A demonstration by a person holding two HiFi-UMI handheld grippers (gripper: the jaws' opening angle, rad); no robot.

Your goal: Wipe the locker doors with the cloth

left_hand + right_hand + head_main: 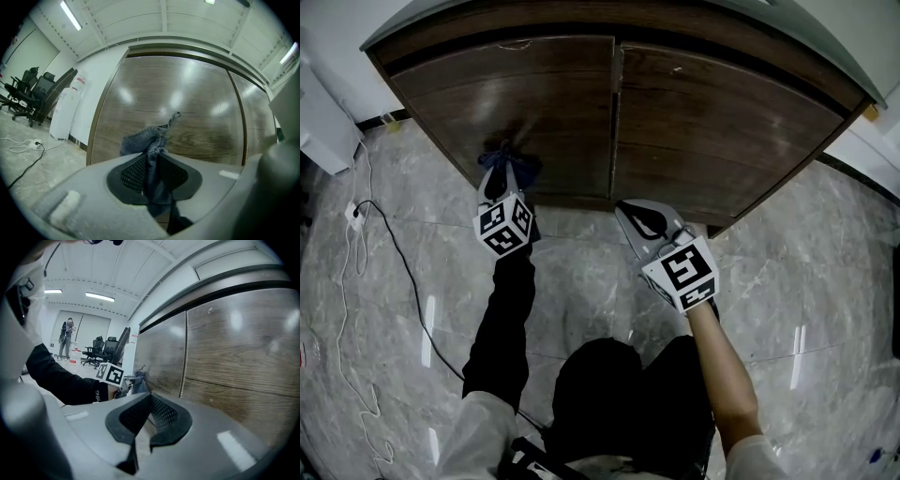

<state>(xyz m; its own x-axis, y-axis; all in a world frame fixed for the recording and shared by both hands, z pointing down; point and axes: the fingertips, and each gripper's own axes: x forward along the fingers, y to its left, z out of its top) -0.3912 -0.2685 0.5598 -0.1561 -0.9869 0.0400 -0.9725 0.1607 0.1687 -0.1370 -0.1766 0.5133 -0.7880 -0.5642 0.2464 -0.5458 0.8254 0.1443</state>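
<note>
The left tongs [151, 161] were clenched on the cloth [143, 140], low at the left locker door [539, 103]. The right tongs [147, 404] were closed and empty. To wipe well, the cloth should probably press flat, with overlapping strokes.

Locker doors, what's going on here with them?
A person holds a gripper in each hand in front of the locker. The left gripper is shut on a cloth, held at the lower part of the left door. The right gripper is shut and empty, low by the right door.
</note>
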